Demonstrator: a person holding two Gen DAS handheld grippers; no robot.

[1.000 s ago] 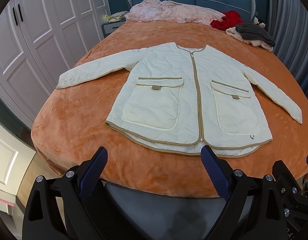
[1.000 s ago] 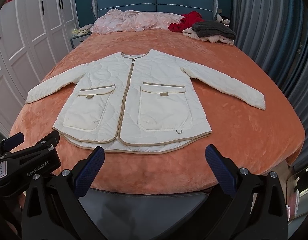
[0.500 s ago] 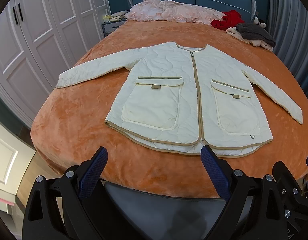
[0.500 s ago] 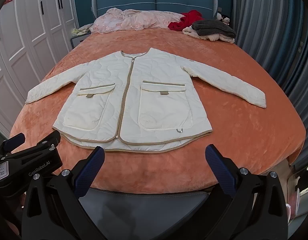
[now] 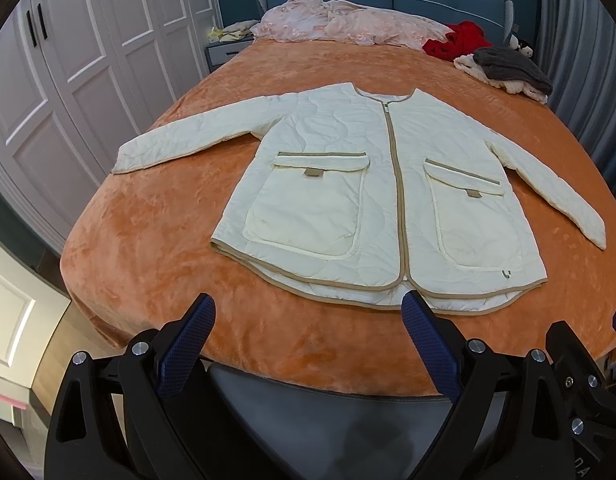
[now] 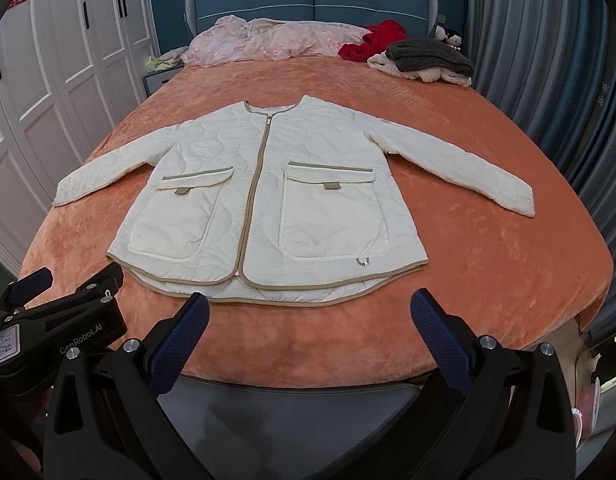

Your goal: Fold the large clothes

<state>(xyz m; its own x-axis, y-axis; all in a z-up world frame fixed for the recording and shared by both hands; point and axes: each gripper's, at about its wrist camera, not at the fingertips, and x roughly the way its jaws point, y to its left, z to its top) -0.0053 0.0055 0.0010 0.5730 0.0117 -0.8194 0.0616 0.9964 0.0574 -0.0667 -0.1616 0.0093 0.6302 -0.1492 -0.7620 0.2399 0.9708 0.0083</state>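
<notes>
A cream quilted jacket (image 5: 372, 184) with tan trim and two front pockets lies flat, zipped, face up on the orange bed cover (image 5: 148, 232), both sleeves spread out sideways. It also shows in the right wrist view (image 6: 268, 200). My left gripper (image 5: 308, 312) is open and empty, held over the bed's foot edge just short of the jacket's hem. My right gripper (image 6: 308, 308) is open and empty, also just short of the hem. The left gripper's body (image 6: 56, 320) shows at the left of the right wrist view.
A pink quilt (image 6: 276, 40), a red garment (image 6: 372, 42) and a grey and cream pile (image 6: 424, 58) lie by the blue headboard. White wardrobe doors (image 5: 68, 80) stand on the left, grey curtains (image 6: 548, 60) on the right. A nightstand (image 5: 224, 52) stands by the bed's head.
Both grippers have edged slightly forward toward the jacket's hem. The jacket has not moved.
</notes>
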